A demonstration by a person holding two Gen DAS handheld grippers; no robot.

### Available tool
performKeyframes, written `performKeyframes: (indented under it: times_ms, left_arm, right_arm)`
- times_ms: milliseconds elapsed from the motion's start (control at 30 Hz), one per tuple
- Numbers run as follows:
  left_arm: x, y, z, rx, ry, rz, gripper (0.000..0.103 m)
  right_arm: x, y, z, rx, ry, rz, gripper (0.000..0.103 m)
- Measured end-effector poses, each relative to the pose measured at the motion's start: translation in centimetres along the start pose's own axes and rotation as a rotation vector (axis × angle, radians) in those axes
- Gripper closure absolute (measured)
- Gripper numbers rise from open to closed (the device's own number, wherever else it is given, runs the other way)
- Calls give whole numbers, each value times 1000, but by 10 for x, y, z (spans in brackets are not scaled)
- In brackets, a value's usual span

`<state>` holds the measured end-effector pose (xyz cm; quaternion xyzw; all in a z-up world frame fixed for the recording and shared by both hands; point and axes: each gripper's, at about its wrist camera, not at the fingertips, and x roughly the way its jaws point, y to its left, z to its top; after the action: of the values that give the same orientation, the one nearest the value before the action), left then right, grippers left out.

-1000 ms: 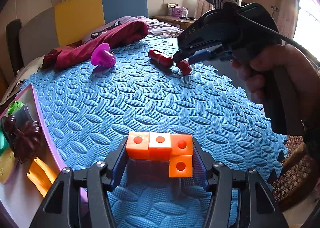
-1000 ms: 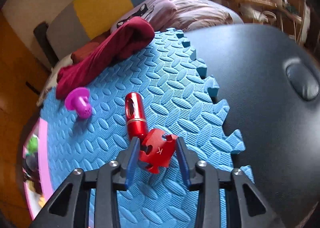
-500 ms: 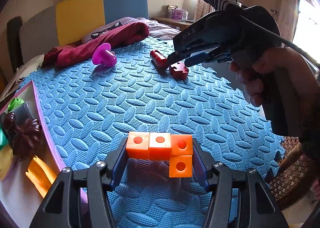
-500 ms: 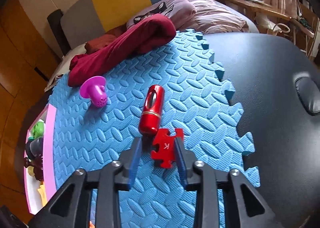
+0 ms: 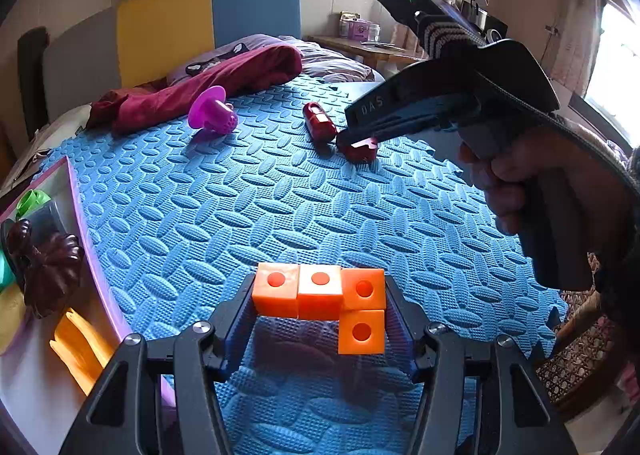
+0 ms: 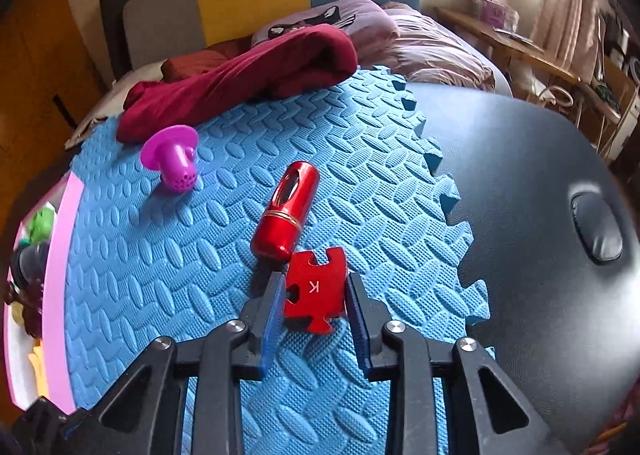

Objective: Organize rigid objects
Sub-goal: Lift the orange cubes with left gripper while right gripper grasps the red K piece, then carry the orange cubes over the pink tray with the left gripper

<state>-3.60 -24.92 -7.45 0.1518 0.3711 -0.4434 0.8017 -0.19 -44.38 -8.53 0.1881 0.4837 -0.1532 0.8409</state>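
My left gripper (image 5: 320,307) is shut on an orange L-shaped block of cubes (image 5: 320,293) and holds it above the blue foam mat (image 5: 256,215). My right gripper (image 6: 314,291) is shut on a red puzzle piece marked K (image 6: 316,289), low over the mat; it also shows in the left wrist view (image 5: 360,149). A red metal capsule (image 6: 286,211) lies just beyond the piece, also in the left wrist view (image 5: 318,127). A purple mushroom-shaped strainer (image 6: 174,161) lies further left on the mat.
A pink-rimmed tray (image 5: 80,223) at the mat's left edge holds a dark brown flower shape (image 5: 46,267), a green item and a yellow piece. A maroon cloth (image 6: 248,75) lies at the mat's far edge. A black padded surface (image 6: 540,215) lies right of the mat.
My right gripper has lifted and carried the red puzzle piece slightly, pulling back from the capsule, and the view has tilted up. The left gripper holds steady with the orange block.
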Motion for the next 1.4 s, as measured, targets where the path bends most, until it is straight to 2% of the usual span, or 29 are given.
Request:
performKeyframes:
  times_ms: [33, 200, 467, 600, 733, 1100, 1400]
  left_arm:
    - [0, 0, 0, -4, 2, -1, 43]
    - [1, 0, 1, -8, 3, 3, 43]
    - [2, 2, 1, -17, 2, 0, 43]
    - [1, 2, 2, -22, 0, -2, 43]
    - [-1, 5, 4, -47, -4, 8, 43]
    - [-16, 7, 13, -60, -27, 67, 43]
    - [-46, 8, 24, -83, -67, 88, 43]
  right_arm:
    - [6, -2, -2, 11, 29, 11, 71]
    - [6, 7, -3, -45, 17, -43, 71]
    - [4, -5, 1, 35, 25, 30, 68]
    - [5, 0, 0, 0, 19, -9, 71]
    - [5, 7, -3, -48, 13, -113, 72]
    - [8, -1, -1, -14, 24, -77, 71]
    - [6, 6, -3, -68, 4, -112, 72]
